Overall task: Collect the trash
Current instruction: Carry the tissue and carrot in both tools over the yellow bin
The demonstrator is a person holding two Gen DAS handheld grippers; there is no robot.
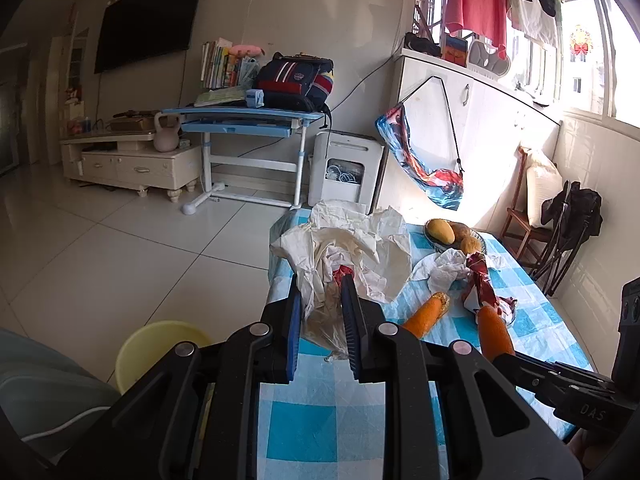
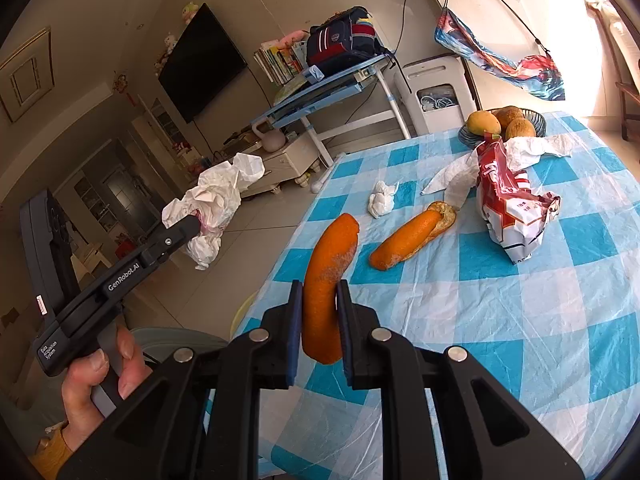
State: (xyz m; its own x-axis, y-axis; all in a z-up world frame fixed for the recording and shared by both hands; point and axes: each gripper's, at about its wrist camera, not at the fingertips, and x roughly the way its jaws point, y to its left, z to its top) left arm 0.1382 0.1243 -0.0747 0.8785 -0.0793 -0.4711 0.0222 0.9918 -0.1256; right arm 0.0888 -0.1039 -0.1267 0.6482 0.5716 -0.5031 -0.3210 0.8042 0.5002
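My left gripper (image 1: 322,304) is shut on the gathered rim of a crumpled white plastic bag (image 1: 360,240) with red scraps inside. The right wrist view shows that bag (image 2: 216,196) hanging beyond the table's left edge. My right gripper (image 2: 320,292) is shut on a long orange peel (image 2: 328,280), lifted a little above the blue checked tablecloth (image 2: 500,320). On the cloth lie a second orange peel (image 2: 412,236), a red and white snack wrapper (image 2: 508,196), a small tissue wad (image 2: 382,198) and a larger crumpled white tissue (image 2: 524,146).
A dark bowl of fruit (image 2: 536,120) stands at the table's far end. A pale yellow basin (image 1: 160,344) sits on the floor below the table's left edge. A hand (image 2: 96,376) holds the left gripper's handle. A blue desk (image 1: 240,120) and a white appliance (image 1: 344,168) stand beyond on the tiled floor.
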